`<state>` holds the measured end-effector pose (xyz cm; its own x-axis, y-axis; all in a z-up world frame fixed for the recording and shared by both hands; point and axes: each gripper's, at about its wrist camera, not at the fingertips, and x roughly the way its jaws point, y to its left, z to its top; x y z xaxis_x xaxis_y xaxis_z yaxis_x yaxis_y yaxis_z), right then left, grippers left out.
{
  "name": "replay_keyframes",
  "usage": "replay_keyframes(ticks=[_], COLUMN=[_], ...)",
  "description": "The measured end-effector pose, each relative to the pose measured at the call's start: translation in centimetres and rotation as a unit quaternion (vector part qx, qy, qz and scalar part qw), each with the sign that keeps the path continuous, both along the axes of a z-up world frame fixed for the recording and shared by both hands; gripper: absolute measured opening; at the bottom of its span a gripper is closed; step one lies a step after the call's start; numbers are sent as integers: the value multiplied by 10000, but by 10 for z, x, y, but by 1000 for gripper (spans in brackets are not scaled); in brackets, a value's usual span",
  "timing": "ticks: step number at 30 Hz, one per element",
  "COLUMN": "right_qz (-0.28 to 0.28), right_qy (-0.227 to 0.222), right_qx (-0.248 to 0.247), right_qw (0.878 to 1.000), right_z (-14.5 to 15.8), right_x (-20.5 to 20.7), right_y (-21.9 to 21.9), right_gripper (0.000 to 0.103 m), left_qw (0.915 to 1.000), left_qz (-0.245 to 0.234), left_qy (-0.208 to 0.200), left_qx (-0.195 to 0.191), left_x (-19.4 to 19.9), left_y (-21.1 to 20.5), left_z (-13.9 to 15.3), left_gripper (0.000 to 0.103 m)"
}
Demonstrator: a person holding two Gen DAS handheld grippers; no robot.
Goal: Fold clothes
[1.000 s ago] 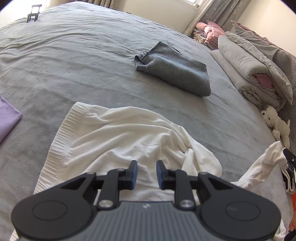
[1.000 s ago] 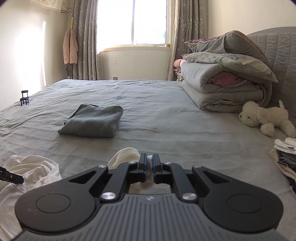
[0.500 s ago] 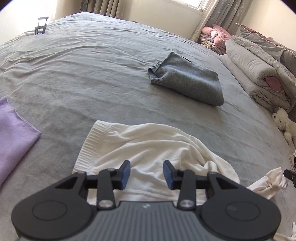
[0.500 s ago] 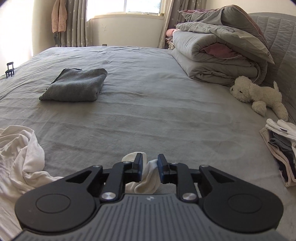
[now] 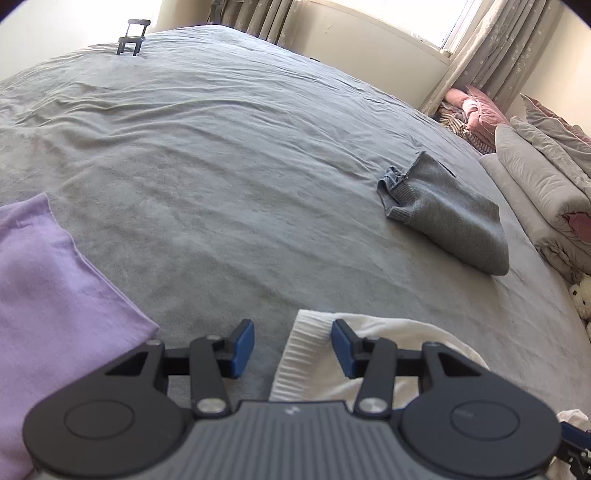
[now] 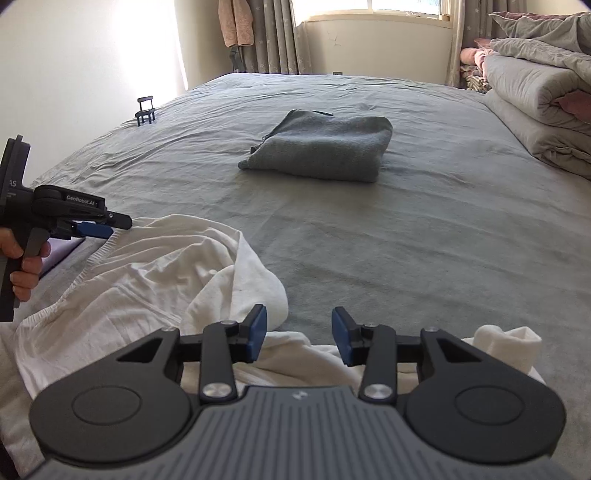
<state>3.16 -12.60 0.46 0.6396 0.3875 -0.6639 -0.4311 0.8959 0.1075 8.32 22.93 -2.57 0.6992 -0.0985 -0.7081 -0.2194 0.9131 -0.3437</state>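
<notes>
Left wrist: left tongs (image 5: pixel 292 345) spread wide, empty, at white garment (image 5: pixel 388 354) hem corner | right tongs (image 6: pixel 298 334) wide, empty, over crumpled sleeve | advice: pinch corners, tension flat on bed (image 5: pixel 221 155)

Daylight enters from the bright window behind the patterned grey curtains (image 6: pixel 273 33), overexposed to plain white in both views, and a strong glare washes out the pale cream wall (image 6: pixel 110 74) at the left of the right wrist view. The wide grey-sheeted bed (image 5: pixel 229 155) is evenly and brightly lit, its wrinkles casting only soft shadows, and the folded grey knitted garment (image 6: pixel 325 147) lays a faint shadow along its near edge. Both views bend strongly toward the edges with dark vignetted corners, and the flat lilac cloth (image 5: pixel 44 295) at the left margin of the left wrist view looks soft and slightly blurred.
</notes>
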Motion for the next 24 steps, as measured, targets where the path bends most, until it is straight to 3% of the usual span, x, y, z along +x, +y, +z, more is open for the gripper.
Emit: replay_keyframes(ticks=[8, 11, 16, 21, 22, 24], right_qz=[430, 310, -38, -179, -207, -261], right_qy=[-6, -77, -136, -183, -211, -257], right_qx=[-88, -224, -267, -271, -273, -263], right_qw=[9990, 9992, 9995, 9993, 9992, 9990], right_z=[-12, -18, -22, -22, -20, -16], right_x=[-5, -4, 4, 10, 12, 17], right_y=[25, 21, 8, 4, 4, 2], right_gripper=[30, 18, 7, 6, 6, 6], left_qw=[9979, 9969, 9949, 9965, 9966, 9964], left_qz=[-188, -251, -397, -306, -272, -142], left_qy=[-278, -347, -292, -422, -462, -533], left_qx=[-555, -654, -883, -647, -627, -648], left_x=[2, 3, 9, 6, 5, 4], left_y=[16, 15, 7, 4, 5, 10], left_z=[-12, -14, -17, -12, -11, -9], left_gripper=[45, 43, 25, 17, 2, 2])
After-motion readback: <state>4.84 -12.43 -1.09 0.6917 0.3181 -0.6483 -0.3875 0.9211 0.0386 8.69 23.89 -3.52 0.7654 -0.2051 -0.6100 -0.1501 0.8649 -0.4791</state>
